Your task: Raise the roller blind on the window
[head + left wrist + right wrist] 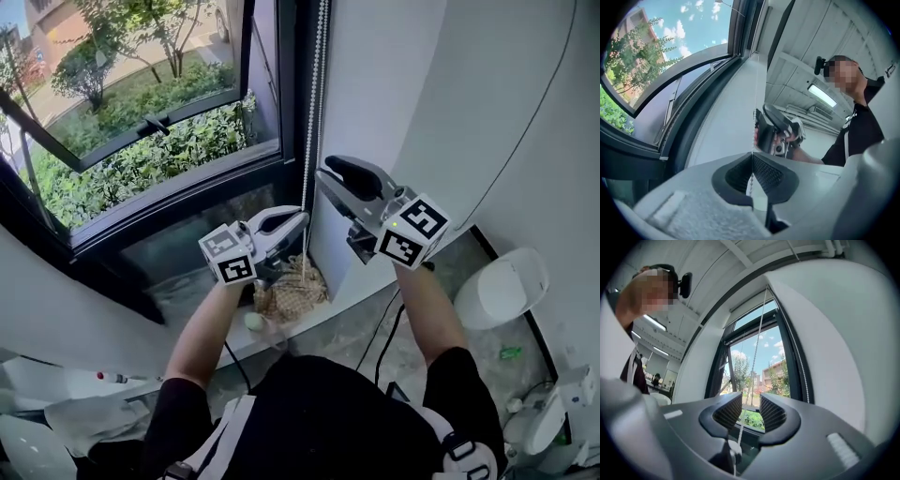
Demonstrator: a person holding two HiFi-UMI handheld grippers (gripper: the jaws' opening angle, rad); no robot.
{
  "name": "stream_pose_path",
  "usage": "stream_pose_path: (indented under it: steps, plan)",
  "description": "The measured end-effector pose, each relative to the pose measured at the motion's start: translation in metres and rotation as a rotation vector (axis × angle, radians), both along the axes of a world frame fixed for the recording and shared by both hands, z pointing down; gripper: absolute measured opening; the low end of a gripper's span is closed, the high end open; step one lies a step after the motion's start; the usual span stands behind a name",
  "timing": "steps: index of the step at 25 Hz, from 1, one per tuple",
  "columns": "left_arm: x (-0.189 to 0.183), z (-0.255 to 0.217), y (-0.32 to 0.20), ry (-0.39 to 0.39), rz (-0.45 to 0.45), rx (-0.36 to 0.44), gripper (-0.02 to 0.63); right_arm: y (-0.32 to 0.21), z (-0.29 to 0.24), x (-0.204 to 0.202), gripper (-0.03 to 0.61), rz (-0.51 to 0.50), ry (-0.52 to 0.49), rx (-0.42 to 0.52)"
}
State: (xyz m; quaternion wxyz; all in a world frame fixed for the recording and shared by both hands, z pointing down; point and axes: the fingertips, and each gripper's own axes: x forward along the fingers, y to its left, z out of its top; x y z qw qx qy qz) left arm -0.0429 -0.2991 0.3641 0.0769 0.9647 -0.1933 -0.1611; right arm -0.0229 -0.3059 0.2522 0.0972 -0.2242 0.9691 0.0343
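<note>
Roller blind's beaded chain pinched in left hand-held gripper; right hand-held gripper ribbed pads apart.

Grey stone sill runs under the window. At its right end, tucked against the wall, there's a tan woven bundle. Just left of that, at the sill's front edge, is a small pale ball. Lower down on the right is grey floor with a white bin, a black cable trailing across it, and a little green scrap near the bin.
</note>
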Motion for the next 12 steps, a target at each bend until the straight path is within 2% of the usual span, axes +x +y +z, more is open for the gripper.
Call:
stream_pose_path:
  steps: [3,7,9,12]
  plan:
    - [0.005,0.004,0.007,-0.021,0.011,-0.004,0.006,-0.009,-0.025,-0.01,0.12,-0.014,-0.076,-0.026]
    - [0.009,0.005,0.016,-0.039,0.02,-0.002,0.005,-0.008,-0.034,-0.023,0.104,-0.035,-0.088,-0.021]
    - [0.006,0.006,0.016,-0.024,0.015,-0.012,0.005,-0.005,-0.033,-0.023,0.026,-0.045,-0.104,-0.02]
    - [0.002,0.006,0.015,-0.012,0.009,-0.015,0.005,0.0,-0.033,-0.021,0.011,-0.079,-0.135,-0.03]
